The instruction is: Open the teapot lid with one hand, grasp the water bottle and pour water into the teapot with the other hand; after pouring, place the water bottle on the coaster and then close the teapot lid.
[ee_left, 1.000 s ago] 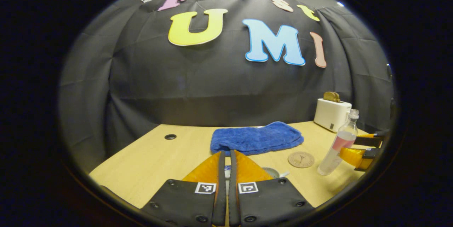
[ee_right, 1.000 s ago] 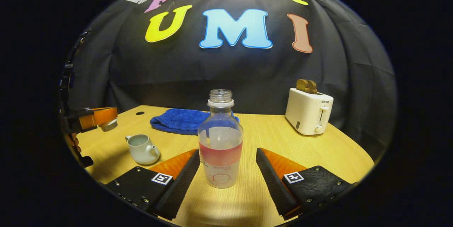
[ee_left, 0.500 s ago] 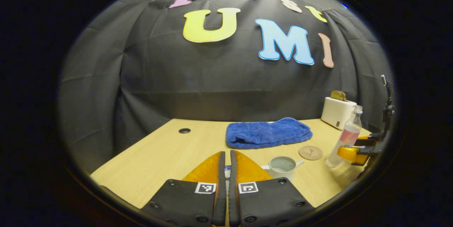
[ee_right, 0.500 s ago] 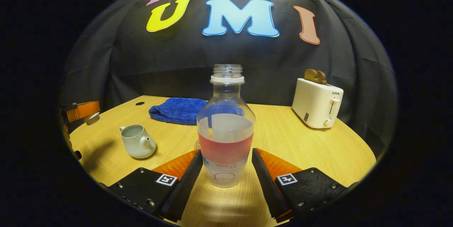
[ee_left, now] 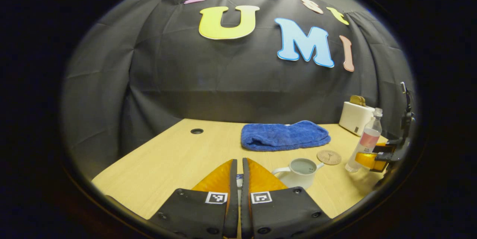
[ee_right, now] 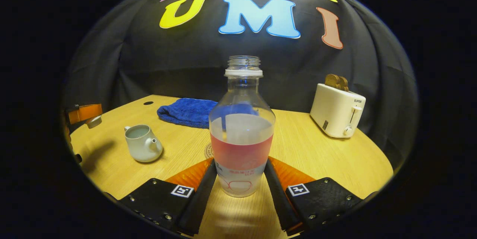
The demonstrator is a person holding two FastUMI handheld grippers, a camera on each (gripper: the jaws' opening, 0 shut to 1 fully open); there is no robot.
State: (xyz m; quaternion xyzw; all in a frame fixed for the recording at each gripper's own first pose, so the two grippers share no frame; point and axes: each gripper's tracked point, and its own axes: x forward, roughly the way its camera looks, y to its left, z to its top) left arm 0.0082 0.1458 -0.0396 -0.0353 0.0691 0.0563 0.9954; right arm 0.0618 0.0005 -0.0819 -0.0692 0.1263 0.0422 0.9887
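Note:
In the right gripper view, a clear water bottle [ee_right: 242,134] with a pink label and no cap stands on the table. My right gripper [ee_right: 241,166] is shut on its lower half, a finger pressing each side. The open white teapot [ee_right: 142,147] sits to the left. Beyond it, at the far left, my left gripper [ee_right: 84,114] hangs above the table, shut on the small teapot lid [ee_right: 93,121]. In the left gripper view, my left gripper [ee_left: 238,162] is shut, the teapot [ee_left: 300,172] lies to its right, then the round coaster [ee_left: 329,157] and the bottle [ee_left: 367,144].
A folded blue towel [ee_right: 186,111] lies at the back of the wooden table [ee_right: 320,157]. A white toaster [ee_right: 337,110] with bread stands at the back right. The coaster [ee_right: 208,151] peeks out just behind the bottle. A cable hole [ee_left: 196,131] is at the table's far left.
My right gripper's fingers have closed in from wide apart onto the bottle. My left gripper, holding the lid, has drawn away to the left of the teapot.

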